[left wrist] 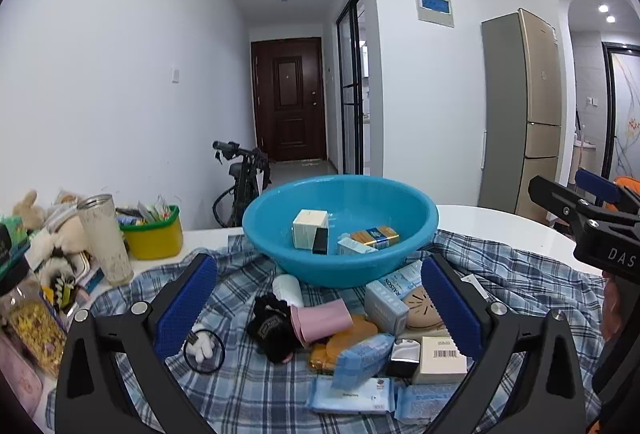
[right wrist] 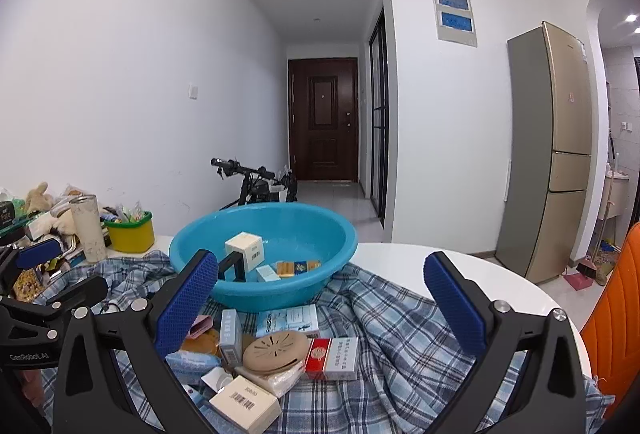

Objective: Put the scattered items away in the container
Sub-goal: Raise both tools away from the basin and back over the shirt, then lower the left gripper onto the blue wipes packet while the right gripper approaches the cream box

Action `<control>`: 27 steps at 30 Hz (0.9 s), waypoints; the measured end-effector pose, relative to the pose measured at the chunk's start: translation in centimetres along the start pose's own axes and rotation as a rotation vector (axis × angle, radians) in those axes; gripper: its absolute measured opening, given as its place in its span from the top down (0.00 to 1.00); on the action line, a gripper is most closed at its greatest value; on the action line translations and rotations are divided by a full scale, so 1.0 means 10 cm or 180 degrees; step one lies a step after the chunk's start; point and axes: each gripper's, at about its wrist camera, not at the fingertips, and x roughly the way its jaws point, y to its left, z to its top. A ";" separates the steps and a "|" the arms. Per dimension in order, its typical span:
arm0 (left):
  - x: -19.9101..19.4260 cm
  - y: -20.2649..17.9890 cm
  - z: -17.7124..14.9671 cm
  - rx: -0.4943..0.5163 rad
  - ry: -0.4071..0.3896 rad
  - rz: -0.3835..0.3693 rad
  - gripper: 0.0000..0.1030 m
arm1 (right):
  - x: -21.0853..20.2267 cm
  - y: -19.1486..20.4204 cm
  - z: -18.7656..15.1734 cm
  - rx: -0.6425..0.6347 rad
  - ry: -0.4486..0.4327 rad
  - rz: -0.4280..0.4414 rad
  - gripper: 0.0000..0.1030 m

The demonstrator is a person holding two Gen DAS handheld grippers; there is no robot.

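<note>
Left wrist: left tongs spread, empty, over scattered items heaped on plaid cloth before blue basin, keeping transfers short. Right wrist: right tongs likewise spread, empty; basin holds several boxes.

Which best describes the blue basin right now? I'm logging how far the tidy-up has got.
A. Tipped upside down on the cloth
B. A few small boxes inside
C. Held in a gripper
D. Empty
B: the blue basin stands upright on the plaid cloth, with a white box and other small boxes inside.
</note>
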 end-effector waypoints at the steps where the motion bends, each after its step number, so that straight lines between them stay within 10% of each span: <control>1: 0.01 0.00 -0.01 -0.0008 0.0040 0.0014 0.00 | 0.01 0.01 -0.01 -0.0014 0.0026 -0.0002 0.00; 27: 0.49 -0.39 -0.68 0.0381 0.1193 -0.0465 0.00 | 0.30 -0.24 -0.79 0.0152 0.1047 0.0049 0.00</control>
